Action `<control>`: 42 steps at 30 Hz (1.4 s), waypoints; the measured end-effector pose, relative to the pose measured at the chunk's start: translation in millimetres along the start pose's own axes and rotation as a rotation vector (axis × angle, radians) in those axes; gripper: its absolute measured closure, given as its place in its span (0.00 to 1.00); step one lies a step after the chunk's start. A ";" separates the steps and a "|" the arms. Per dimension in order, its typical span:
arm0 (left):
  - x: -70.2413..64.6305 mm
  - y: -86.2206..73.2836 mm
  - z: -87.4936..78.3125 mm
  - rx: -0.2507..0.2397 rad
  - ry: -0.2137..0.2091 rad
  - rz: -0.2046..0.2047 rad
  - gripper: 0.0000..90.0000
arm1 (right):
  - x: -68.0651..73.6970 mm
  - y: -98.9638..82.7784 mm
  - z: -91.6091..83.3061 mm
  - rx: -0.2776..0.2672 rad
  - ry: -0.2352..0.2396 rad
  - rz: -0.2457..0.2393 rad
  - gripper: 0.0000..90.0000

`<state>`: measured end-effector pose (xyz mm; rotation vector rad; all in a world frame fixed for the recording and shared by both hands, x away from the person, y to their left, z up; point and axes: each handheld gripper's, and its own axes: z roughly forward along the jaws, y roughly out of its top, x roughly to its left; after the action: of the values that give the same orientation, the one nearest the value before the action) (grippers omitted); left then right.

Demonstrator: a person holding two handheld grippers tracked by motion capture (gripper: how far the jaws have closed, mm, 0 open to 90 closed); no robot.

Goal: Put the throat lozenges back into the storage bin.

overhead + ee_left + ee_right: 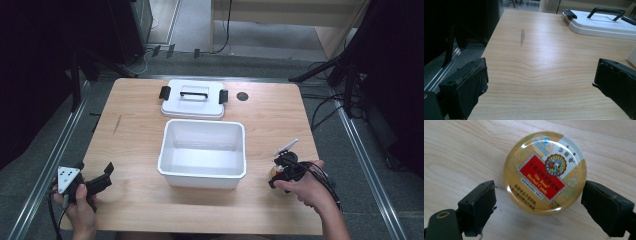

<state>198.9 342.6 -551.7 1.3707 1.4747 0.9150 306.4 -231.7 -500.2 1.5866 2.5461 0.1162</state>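
Two spread jaws of the right gripper (537, 207) flank a round candy tin (545, 172) near the table's (135, 115) right edge, not yet pinching. Centre them on the tin's widest part before squeezing. Left gripper (97, 177) rests spread, near the front-left corner.

round candy tin (545, 172), red label reading "Nin Jiom Herbal Candy"

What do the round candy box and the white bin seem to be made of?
Candy box: probably printed metal with a glossy coat; its gold lid shows bright curved glare and a rolled rim.
Bin: probably moulded plastic, smooth and semi-matt; the walls are thin and even, with rounded corners and soft reflections.
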 end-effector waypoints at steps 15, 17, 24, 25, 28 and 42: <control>1.1 0.6 1.3 0.011 -0.017 -0.013 0.00 | -4.7 17.9 10.8 0.071 0.026 0.046 0.21; 1.0 0.6 1.4 0.012 -0.018 -0.013 0.00 | -5.2 18.3 11.0 0.076 0.040 0.042 0.22; 0.8 0.6 1.5 0.015 -0.022 -0.011 0.00 | -4.9 18.3 9.1 0.078 0.054 0.018 0.22; 0.8 0.6 1.6 0.014 -0.022 -0.012 0.00 | -4.9 18.4 8.5 0.075 0.053 0.014 0.23; 0.8 0.6 1.6 0.014 -0.022 -0.011 0.00 | -5.1 19.0 5.3 0.068 0.048 0.009 0.23; 1.0 0.8 2.2 0.017 -0.027 -0.015 0.00 | 1.2 31.3 -26.2 0.040 0.046 -0.060 0.23</control>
<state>201.3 343.5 -551.7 1.3774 1.4734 0.8725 329.5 -216.7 -470.2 1.5368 2.6448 0.0966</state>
